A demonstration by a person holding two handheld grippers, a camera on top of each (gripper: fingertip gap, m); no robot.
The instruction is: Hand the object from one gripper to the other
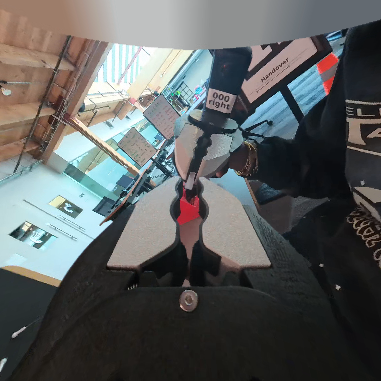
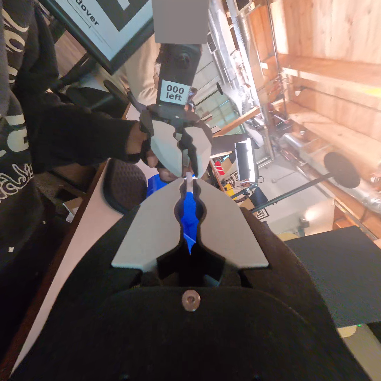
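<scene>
The object is a small white stick (image 1: 189,182), held in the air between the two grippers, which meet tip to tip. My left gripper (image 1: 190,181) fills the lower part of the left wrist view, its jaws nearly together around the stick's near end. My right gripper (image 1: 192,175) comes in from above, shut on the stick's far end. In the right wrist view the stick (image 2: 188,182) sits between my right gripper's tips (image 2: 189,179), and the left gripper (image 2: 188,175) closes on it from above. Most of the stick is hidden by the fingers.
A person in a black printed sweatshirt (image 1: 340,165) holds both grippers. A red bin (image 1: 188,213) shows behind the left fingers and a blue bin (image 2: 189,216) behind the right fingers. A white table (image 2: 88,216), a black chair (image 2: 125,185) and a framed sign (image 1: 278,68) are close by. My left and right fingertips are right by each other.
</scene>
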